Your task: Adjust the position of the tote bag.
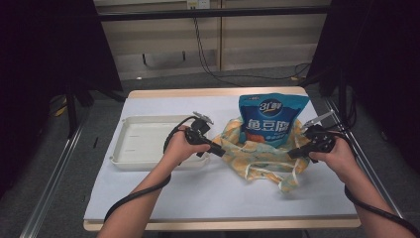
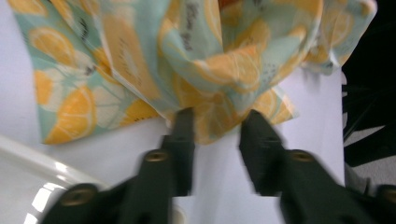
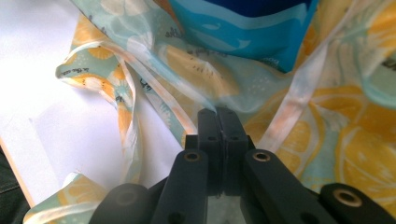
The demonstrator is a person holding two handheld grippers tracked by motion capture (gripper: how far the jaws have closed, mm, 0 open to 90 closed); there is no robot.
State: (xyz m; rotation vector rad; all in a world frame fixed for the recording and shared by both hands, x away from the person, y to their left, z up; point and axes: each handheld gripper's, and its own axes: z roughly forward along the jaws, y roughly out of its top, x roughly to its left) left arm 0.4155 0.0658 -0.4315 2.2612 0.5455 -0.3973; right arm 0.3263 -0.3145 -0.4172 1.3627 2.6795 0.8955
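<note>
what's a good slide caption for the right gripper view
Right gripper, jaws shut on the orange-and-teal citrus-print fabric bag holding a blue snack pouch.

Your table: pale wood edge, white sheet on top, lit brighter than surroundings. Beyond table's far edge, grey floor, then beige panelled wall with black cables hanging to floor. Black curtains flank table both sides. Metal rails run alongside table, left and right.
</note>
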